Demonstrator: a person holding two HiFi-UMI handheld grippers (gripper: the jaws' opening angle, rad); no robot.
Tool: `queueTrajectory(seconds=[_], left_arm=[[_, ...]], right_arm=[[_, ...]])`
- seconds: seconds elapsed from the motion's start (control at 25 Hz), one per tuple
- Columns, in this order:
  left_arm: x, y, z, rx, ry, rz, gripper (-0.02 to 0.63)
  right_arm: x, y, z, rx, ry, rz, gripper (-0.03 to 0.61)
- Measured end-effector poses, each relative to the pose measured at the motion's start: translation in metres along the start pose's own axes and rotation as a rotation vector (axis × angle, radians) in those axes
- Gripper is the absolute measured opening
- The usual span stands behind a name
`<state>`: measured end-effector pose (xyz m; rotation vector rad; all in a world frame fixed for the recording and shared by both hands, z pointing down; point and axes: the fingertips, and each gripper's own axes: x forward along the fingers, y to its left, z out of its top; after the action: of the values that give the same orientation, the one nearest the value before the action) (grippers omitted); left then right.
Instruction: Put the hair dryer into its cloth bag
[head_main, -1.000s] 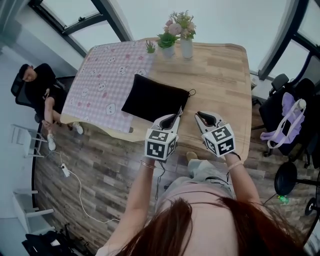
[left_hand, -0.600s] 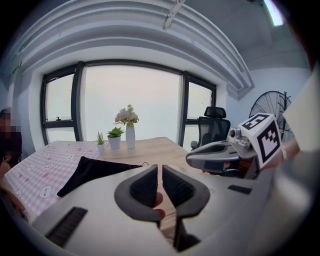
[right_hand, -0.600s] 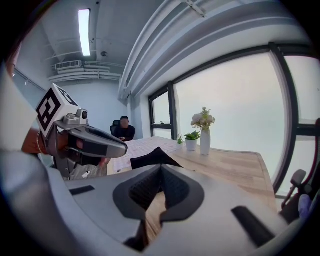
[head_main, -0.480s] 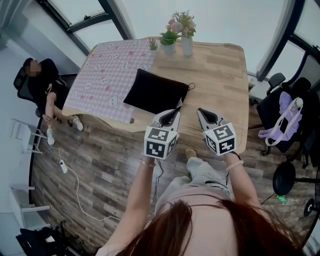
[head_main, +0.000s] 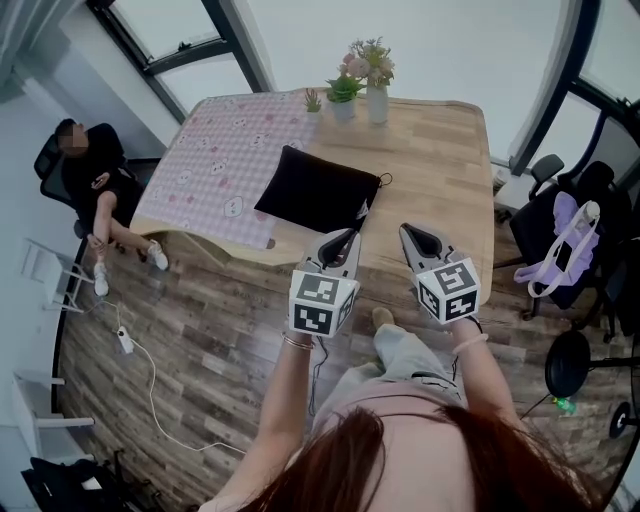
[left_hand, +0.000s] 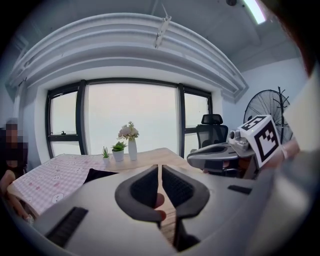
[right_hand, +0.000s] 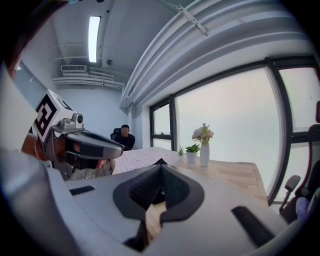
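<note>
The black cloth bag (head_main: 318, 192) lies flat on the wooden table (head_main: 440, 170), its drawstring at the right corner. No hair dryer shows in any view. My left gripper (head_main: 350, 236) hangs in the air over the table's near edge, just short of the bag, with its jaws shut and nothing between them. In the left gripper view the left gripper (left_hand: 160, 170) shows only a thin slit, and the bag (left_hand: 97, 175) lies ahead to the left. My right gripper (head_main: 412, 232) floats beside it, shut and empty. The right gripper (right_hand: 161, 167) has its tips touching.
A pink checked cloth (head_main: 225, 160) covers the table's left half. A vase of flowers (head_main: 376, 95) and small potted plants (head_main: 343, 100) stand at the far edge. A person (head_main: 95, 190) sits at the left. An office chair with a purple bag (head_main: 570, 240) is at the right.
Both grippers have lifted and drawn slightly back from the bag, staying side by side. The bag has not moved.
</note>
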<state>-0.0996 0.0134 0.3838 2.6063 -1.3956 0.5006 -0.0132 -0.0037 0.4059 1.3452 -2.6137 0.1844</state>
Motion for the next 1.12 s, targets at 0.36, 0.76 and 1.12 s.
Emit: queueTrajectory(seconds=[0.36,0.76,1.12], left_arm=[[-0.038,-0.003,0.013,-0.030,-0.094,0.050,0.017],[-0.056,-0.010,0.030,-0.040,-0.156,0.067,0.017],[-0.056,-0.007,0.042,-0.054,-0.193,0.070,0.017]], right_arm=[[-0.026,0.024,0.025,-0.054,-0.068,-0.018,0.000],[-0.045,0.026,0.045,-0.064,-0.122,-0.031,0.000],[-0.051,0.019,0.059,-0.040,-0.161,-0.034,0.000]])
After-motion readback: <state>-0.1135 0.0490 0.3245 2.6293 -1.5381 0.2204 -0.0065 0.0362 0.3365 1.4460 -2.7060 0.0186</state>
